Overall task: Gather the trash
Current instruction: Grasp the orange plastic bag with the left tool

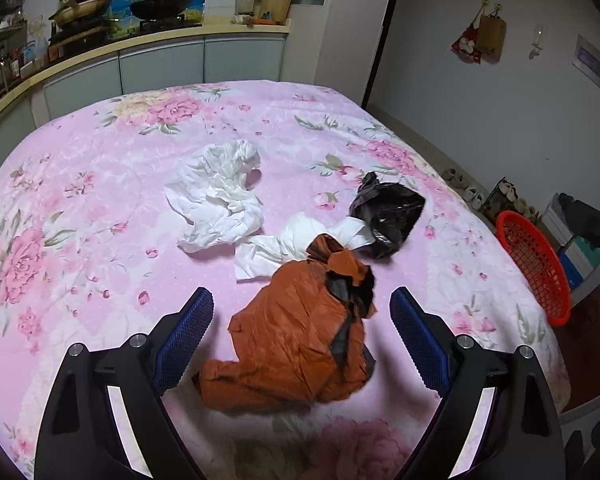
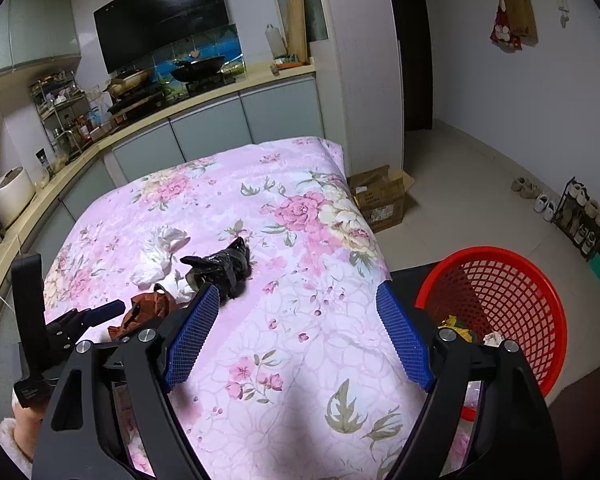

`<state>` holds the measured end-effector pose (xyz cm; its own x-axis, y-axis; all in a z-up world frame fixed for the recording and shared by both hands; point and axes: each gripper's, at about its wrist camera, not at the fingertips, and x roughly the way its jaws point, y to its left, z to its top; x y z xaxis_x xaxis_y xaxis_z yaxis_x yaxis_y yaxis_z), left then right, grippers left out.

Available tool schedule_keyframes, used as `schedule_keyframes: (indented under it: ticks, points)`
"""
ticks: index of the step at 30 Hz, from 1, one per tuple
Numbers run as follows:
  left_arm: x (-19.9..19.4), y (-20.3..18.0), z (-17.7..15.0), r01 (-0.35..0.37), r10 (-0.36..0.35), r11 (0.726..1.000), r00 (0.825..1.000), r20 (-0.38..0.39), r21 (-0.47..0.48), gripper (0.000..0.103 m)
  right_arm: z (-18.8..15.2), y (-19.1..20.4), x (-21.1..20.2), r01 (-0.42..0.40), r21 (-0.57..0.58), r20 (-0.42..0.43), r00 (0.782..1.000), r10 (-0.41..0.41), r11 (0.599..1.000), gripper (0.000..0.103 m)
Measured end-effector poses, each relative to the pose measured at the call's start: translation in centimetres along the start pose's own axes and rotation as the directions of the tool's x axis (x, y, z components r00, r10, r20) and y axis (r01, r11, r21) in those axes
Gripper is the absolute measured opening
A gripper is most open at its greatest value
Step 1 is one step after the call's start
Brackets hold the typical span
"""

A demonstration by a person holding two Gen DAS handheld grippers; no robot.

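The left gripper (image 1: 302,312) stood wide open and empty, straddling the orange wrapper (image 1: 296,340) on the bed (image 1: 80,184); its long axis ran diagonally between the jaws. The right gripper (image 2: 298,320), also wide and empty, was farther off, nearer the red basket (image 2: 540,320). The wrapper's underside was hidden.

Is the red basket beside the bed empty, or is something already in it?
Not empty. The right wrist view shows a few scraps, yellowish and white, at the bottom of the red basket.
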<state>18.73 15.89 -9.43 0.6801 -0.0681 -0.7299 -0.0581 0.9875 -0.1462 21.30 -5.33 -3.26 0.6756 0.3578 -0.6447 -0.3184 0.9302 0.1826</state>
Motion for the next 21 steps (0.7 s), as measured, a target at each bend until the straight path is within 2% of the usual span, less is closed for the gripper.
schedule_keyframes:
  ticks: [1, 3, 6, 12, 21]
  points:
    - [0.2, 0.2, 0.0, -0.003, 0.003, 1.000, 1.000, 0.000, -0.001, 0.086, 0.0, 0.1, 0.4, -0.002, -0.001, -0.008, 1.000, 0.002, 1.000, 0.078]
    - [0.5, 0.4, 0.0, -0.003, 0.003, 1.000, 1.000, -0.007, 0.006, 0.068, -0.1, 0.5, 1.1, -0.010, -0.007, -0.021, 1.000, 0.010, 1.000, 0.078]
    - [0.4, 0.8, -0.1, 0.004, -0.004, 1.000, 1.000, -0.005, 0.008, 0.060, -0.2, 1.5, 2.2, -0.027, -0.020, -0.039, 0.999, 0.026, 0.999, 0.078]
    - [-1.2, 2.1, -0.2, -0.034, 0.034, 0.999, 0.999, 0.027, 0.001, 0.053, -0.5, 4.2, 4.4, -0.081, -0.049, -0.076, 0.994, 0.078, 0.995, 0.078]
    - [-5.1, 7.2, -0.1, -0.127, 0.137, 0.987, 0.986, 0.098, -0.099, 0.052, -1.0, 9.5, 9.1, -0.198, -0.095, -0.153, 0.971, 0.182, 0.976, 0.078]
